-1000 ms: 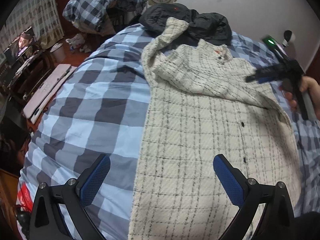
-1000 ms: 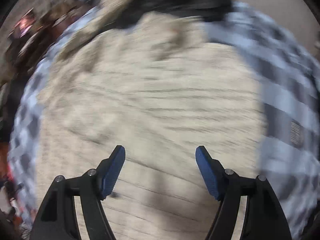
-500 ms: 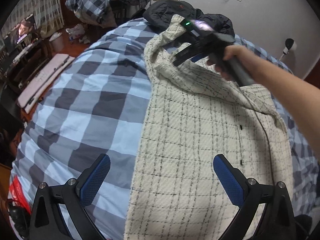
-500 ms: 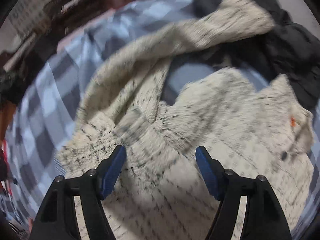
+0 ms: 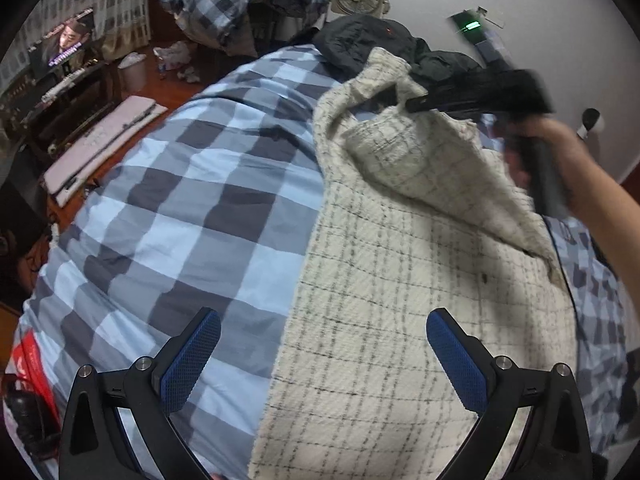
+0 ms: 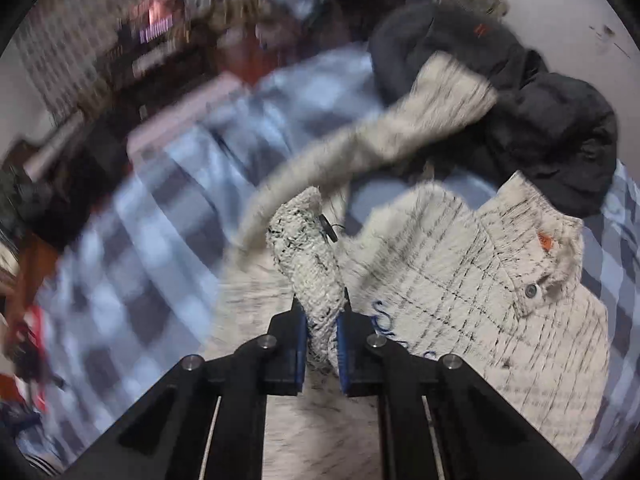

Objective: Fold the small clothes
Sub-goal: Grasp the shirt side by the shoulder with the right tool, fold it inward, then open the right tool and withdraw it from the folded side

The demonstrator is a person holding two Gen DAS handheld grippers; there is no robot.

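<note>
right hand-held gripper (image 6: 322, 332) pinching jacket (image 6: 460, 280) fold

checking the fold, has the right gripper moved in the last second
Yes. In the left wrist view the right gripper went from the shirt's right edge up toward the black jacket, now clamping cloth.

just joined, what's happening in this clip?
A person is folding a cream plaid jacket spread on a blue checked duvet. The right gripper is shut on a bunch of the jacket's fabric near the sleeve and holds it raised over the body. The left gripper hovers open above the jacket's lower edge, holding nothing. A black jacket lies beyond.
</note>
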